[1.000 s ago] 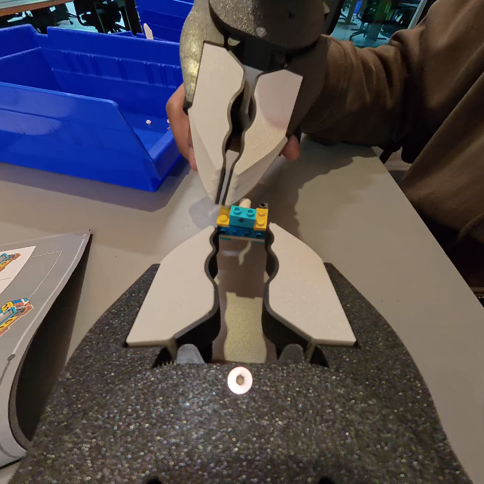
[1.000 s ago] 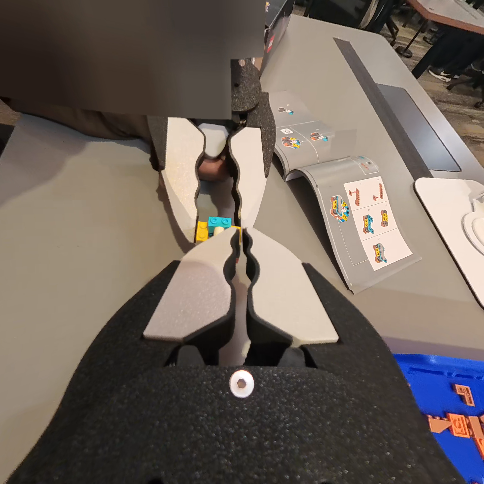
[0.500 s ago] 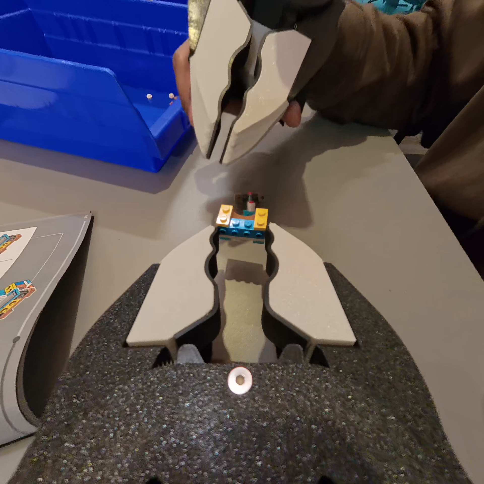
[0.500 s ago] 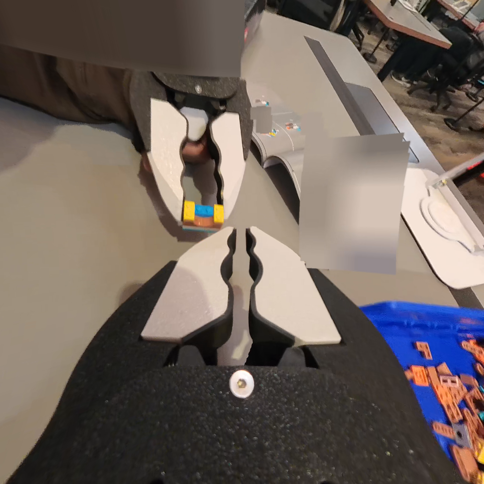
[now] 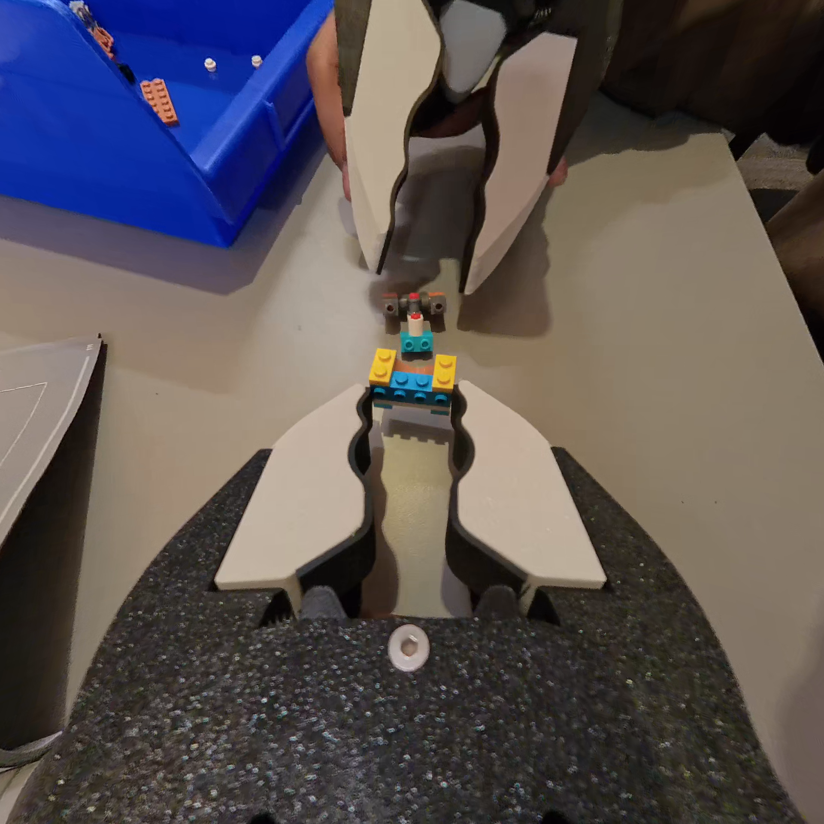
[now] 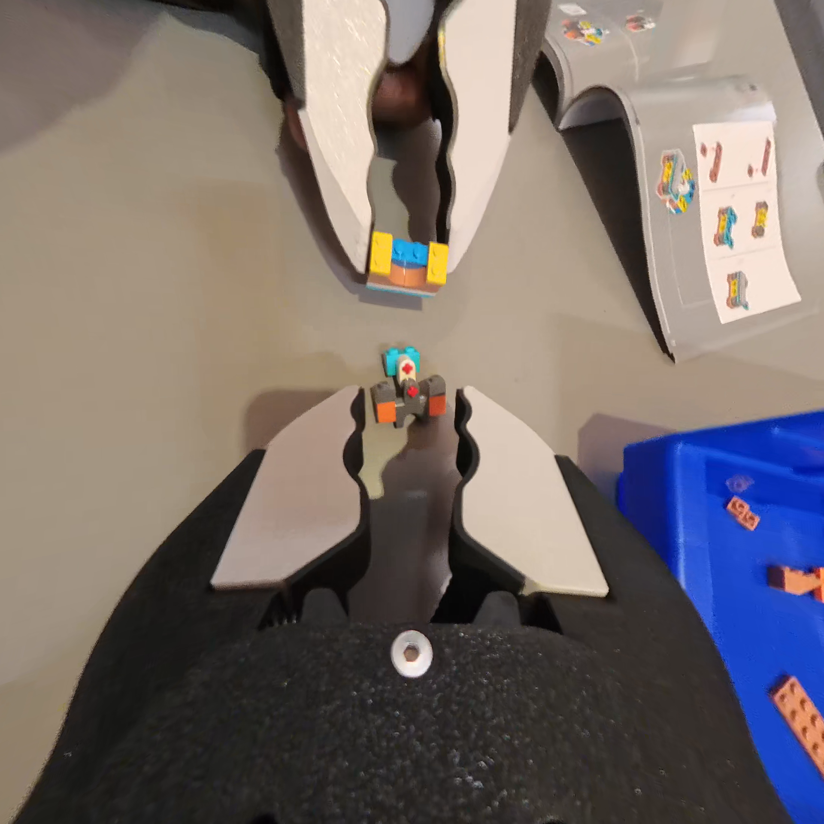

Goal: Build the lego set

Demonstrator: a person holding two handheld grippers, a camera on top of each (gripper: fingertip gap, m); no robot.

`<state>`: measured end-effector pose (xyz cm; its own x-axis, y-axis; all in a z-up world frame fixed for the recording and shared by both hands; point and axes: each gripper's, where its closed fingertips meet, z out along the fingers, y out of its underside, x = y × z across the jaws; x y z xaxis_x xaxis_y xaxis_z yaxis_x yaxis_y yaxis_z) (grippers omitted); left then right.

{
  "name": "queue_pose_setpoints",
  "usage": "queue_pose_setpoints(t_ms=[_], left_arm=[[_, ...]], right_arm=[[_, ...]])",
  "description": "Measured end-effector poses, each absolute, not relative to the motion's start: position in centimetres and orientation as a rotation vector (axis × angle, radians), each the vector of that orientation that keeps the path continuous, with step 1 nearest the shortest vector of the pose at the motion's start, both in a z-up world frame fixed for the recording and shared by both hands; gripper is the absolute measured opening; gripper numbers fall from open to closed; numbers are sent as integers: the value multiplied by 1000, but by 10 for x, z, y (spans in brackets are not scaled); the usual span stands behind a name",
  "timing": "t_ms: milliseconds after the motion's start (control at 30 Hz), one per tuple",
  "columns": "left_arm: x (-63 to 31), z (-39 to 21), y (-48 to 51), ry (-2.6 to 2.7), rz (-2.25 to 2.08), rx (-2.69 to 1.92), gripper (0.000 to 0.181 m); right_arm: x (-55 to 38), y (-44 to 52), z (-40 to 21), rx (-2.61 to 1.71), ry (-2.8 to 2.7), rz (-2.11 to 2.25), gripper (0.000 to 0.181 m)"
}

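**Right gripper open and backed off; small sub-build now loose on table**

Since a second ago: right gripper (image 6: 410, 392) goes from nearly closed over the model to spread wide and pulled back. Small grey-orange sub-build (image 6: 408, 399) with its teal brick (image 6: 400, 358) now sits on the table (image 6: 133, 267), apart from the base (image 5: 412, 381). Left gripper hasn't changed its hold.

Why it's set up this way, my read:
- Left gripper (image 5: 412, 397) is clamped on the base (yellow corners, blue middle) by its side faces, just below centre of the left view. That leaves the studs on top free and steadies the base for the next press-on.
- Right fingers straddle the sub-build at centre of the right view without touching it. Looks like a regrasp lining up, or a part that was just let go. Can't say which.
- Bin (image 6: 735, 512) at lower right of the right view and manual (image 6: 731, 214) at upper right are both close by for parts and reference.

Hard to see:
- Whether the base rests on the table or hangs just above it.
- Underside of the base.
- Right view is motion-blurred, so the sub-build's red-tipped pin detail is soft.
- Whether the teal brick is attached to the grey piece or only touching it.
- Manual is cut off at left edge of the left view.
- Most bin contents are out of frame.
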<state>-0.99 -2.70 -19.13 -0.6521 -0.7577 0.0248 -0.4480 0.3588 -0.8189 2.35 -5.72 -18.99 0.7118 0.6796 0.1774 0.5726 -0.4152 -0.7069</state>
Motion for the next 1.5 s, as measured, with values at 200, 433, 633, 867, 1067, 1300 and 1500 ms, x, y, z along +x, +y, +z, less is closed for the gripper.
queue_pose_setpoints(t_ms=[200, 433, 633, 867, 1067, 1300, 1500], left_arm=[[-11, -195, -23, 2277, -1174, -1082, 34], [-15, -197, -20, 2295, -1152, -1067, 34], [-18, -198, -20, 2309, -1139, -1030, 34], [-15, -191, -17, 2261, -1171, -1010, 34], [-9, -174, -21, 2153, -1243, -945, 34], [-4, -154, -20, 2025, -1333, -923, 34], [-5, -135, -18, 1926, -1436, -910, 34]], right_arm=[[8, -46, -190, -2185, -1136, 109, 32], [7, -45, -205, -2401, -1329, 70, 22], [6, -47, -216, -2539, -1370, 60, 17], [-2, -28, -189, -2386, -1117, 158, 17], [-17, -10, -132, -2052, -835, 347, 16], [-20, -12, -111, -1902, -728, 496, 16], [-17, -11, -105, -1843, -686, 533, 16]])
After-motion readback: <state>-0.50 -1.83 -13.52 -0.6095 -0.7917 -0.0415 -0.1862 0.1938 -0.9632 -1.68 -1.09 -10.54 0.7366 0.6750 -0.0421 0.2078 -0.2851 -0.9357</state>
